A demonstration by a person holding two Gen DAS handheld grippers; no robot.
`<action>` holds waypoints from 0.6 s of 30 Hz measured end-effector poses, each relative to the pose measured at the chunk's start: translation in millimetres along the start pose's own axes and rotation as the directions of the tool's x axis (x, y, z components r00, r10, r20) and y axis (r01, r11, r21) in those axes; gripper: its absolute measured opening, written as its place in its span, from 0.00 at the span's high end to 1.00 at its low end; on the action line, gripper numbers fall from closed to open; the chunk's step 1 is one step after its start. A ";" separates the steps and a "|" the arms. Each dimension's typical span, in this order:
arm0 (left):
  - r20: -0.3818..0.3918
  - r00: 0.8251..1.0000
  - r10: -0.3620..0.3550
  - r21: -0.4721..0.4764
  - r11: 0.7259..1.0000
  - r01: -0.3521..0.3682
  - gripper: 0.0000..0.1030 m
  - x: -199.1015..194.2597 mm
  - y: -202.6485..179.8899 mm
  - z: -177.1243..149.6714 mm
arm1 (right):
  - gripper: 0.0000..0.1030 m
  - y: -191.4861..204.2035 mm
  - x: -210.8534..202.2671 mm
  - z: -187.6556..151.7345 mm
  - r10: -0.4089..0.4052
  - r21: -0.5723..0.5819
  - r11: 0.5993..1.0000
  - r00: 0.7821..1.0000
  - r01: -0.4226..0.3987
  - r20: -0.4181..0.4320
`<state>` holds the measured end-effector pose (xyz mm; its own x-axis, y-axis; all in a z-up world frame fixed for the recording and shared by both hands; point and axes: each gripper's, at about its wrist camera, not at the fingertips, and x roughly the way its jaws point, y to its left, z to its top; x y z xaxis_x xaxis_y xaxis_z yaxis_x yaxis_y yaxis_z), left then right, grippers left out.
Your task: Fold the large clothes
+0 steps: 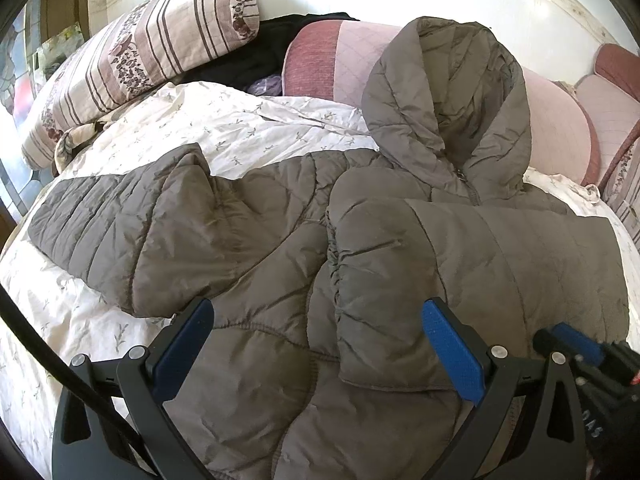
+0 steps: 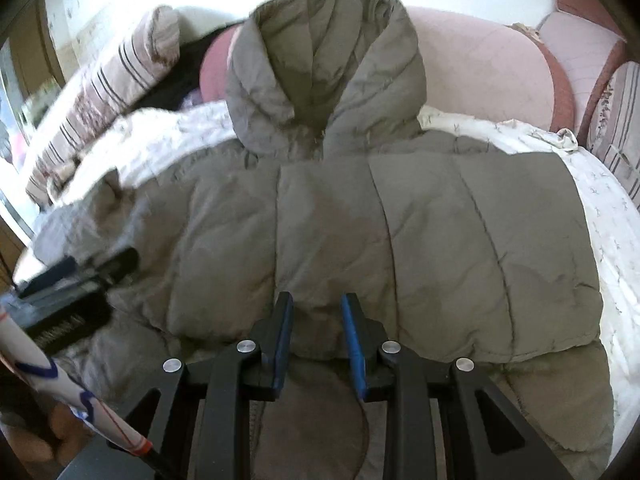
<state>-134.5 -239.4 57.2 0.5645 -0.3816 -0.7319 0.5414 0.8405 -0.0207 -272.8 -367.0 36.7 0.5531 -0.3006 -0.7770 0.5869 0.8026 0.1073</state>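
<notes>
A grey-brown hooded puffer jacket (image 1: 256,248) (image 2: 460,240) lies front up on the bed, its hood (image 1: 452,92) (image 2: 328,60) towards the headboard. One sleeve (image 1: 120,220) stretches out to the left. The other side is folded over the chest (image 1: 500,272). My left gripper (image 1: 318,308) hovers wide open above the jacket's lower middle, nothing between its blue pads. My right gripper (image 2: 318,300) stands narrow at the folded part's near edge, with a puffy ridge of jacket pinched between its pads. It shows at the lower right of the left wrist view (image 1: 560,336).
A white floral bedspread (image 1: 256,120) covers the bed. A striped pillow (image 1: 152,52) and dark clothing (image 1: 256,56) lie at the back left. Pink padded cushions (image 1: 560,128) line the back. A black cable (image 1: 40,344) crosses the lower left.
</notes>
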 end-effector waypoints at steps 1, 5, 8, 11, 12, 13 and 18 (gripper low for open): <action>-0.001 1.000 0.000 -0.001 1.000 0.000 0.00 0.2 0.4 0.2 | 0.72 0.0 2.7 -0.6 -0.002 -0.001 1.000 1.000 0.002 -0.012; -0.002 1.000 0.002 -0.003 1.000 -0.002 0.00 -0.4 4.7 2.8 | 0.71 -2.4 4.8 -2.1 0.002 0.007 1.000 1.000 -0.002 -0.024; 0.003 1.000 0.001 -0.010 1.000 0.000 0.00 -4.3 15.6 10.4 | 0.69 -1.4 7.0 -3.4 -0.009 -0.002 1.000 1.000 0.009 -0.029; 0.018 1.000 0.005 -0.051 0.999 -0.004 0.00 -11.2 38.5 22.0 | 0.68 -1.4 8.5 -4.3 -0.016 -0.006 1.000 0.999 0.016 -0.034; 0.019 1.000 -0.003 -0.075 0.997 0.004 0.00 -13.8 52.3 27.4 | 0.67 -1.3 8.4 -4.2 -0.018 -0.007 1.000 0.999 0.018 -0.034; 0.022 1.000 0.000 -0.095 0.995 0.002 0.00 -15.7 64.8 31.5 | 0.67 -0.9 8.3 -4.2 -0.019 -0.008 1.000 0.999 0.019 -0.034; 0.026 0.997 0.079 -0.267 0.961 -0.070 0.00 -17.7 156.8 47.5 | 0.64 2.0 8.2 -5.5 -0.033 -0.028 0.999 0.999 0.032 -0.034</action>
<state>-29.9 -119.1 99.2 0.6218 -0.3236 -0.7132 0.3145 0.9372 -0.1511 -270.4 -365.0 27.1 0.5130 -0.3089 -0.8009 0.5872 0.8069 0.0650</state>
